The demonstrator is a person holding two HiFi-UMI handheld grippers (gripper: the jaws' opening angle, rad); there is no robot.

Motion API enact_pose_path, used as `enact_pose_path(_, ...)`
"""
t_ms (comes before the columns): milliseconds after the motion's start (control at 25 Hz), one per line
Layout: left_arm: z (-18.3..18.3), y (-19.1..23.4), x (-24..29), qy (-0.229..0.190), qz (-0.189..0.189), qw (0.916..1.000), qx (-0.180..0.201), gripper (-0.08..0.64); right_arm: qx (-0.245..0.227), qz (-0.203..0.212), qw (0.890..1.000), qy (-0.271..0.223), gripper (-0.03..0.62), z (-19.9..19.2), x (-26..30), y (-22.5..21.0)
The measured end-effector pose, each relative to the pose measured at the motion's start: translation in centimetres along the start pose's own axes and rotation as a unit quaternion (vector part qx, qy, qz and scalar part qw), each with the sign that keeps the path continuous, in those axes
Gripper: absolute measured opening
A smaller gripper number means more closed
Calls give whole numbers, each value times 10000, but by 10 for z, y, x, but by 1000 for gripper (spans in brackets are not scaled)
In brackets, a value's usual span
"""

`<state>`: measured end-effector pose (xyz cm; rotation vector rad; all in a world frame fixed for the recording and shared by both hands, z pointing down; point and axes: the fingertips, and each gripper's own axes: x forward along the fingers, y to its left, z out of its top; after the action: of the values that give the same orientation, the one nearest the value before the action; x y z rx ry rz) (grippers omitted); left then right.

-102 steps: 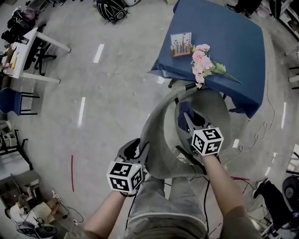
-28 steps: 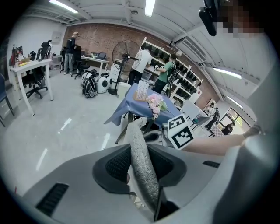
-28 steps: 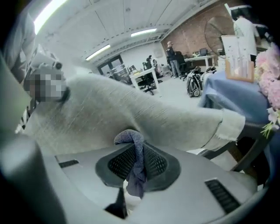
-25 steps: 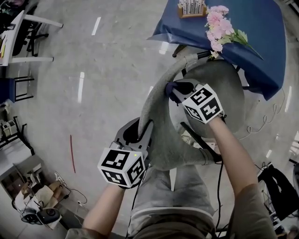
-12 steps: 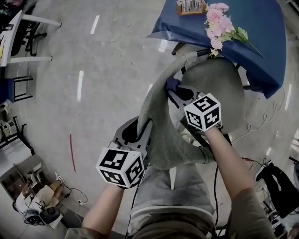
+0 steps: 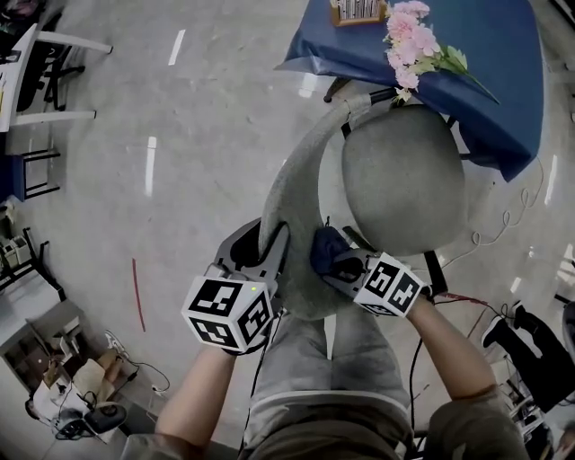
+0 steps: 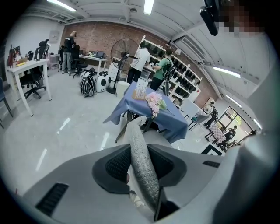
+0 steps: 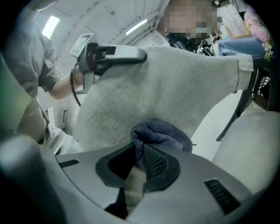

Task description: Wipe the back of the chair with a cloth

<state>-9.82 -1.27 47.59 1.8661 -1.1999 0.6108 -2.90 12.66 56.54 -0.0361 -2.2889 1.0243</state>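
Observation:
The grey chair has a curved backrest (image 6: pixel 292 193) and a round seat (image 6: pixel 404 175) just below me in the head view. My left gripper (image 6: pixel 267 244) is clamped over the backrest's top edge, and the left gripper view shows that edge (image 7: pixel 141 162) running between its jaws. My right gripper (image 6: pixel 337 265) is shut on a dark blue cloth (image 6: pixel 326 249). It presses the cloth against the inner face of the backrest at its near end. In the right gripper view the bunched cloth (image 8: pixel 162 133) lies on the grey fabric (image 8: pixel 183 83), below the left gripper (image 8: pixel 116 54).
A table with a blue cover (image 6: pixel 508 54) stands beyond the chair, with pink flowers (image 6: pixel 406 40) and a small card stand (image 6: pixel 355 11) on it. Cables (image 6: pixel 499 238) trail on the floor at the right. A white desk (image 6: pixel 45 58) is far left. People (image 7: pixel 155 70) stand at the back.
My right gripper has slid the cloth along the inner face of the backrest, from its far middle part to the end nearest me. The left gripper has kept its hold.

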Motion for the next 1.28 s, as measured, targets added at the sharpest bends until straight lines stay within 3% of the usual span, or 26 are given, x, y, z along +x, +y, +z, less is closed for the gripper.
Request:
enact_pose_path(200,0,0,0,-26,22,10000,-26,126,93,689,9917,1082,60,-64,-34,31)
enact_pose_path(320,0,-1,2,-39,32,10000,-40,126,79,1022,9835,1492,60,-72,-44,34)
enact_pose_path(520,0,-2,4,-56,-29,9999,-80,126,-756,1144,9786,1535,60,-38,-27,36)
enact_pose_path(680,1,-1,2,-93,-52,9999,-124,127,-1269,1086,9801,1074,60,18,-14,23)
enact_pose_path(840,1,0,2,-101,-27,9999,-128,126,-1487,556,9859,525,60,74,-11,-9)
enact_pose_path(1000,1,0,1,-82,2,9999,-125,126,-1449,-327,9886,-254,60,129,-25,-54)
enact_pose_path(1120,1,0,0,-63,14,9999,-108,126,-1433,-1226,9794,-715,58,154,-44,-103)
enact_pose_path(1200,1,0,0,-56,14,9999,-98,126,-1038,-1796,9710,-1190,58,169,-65,-139)
enact_pose_path(1280,1,0,1,-58,13,9999,-94,126,-572,-2463,9544,-1590,58,178,-89,-176)
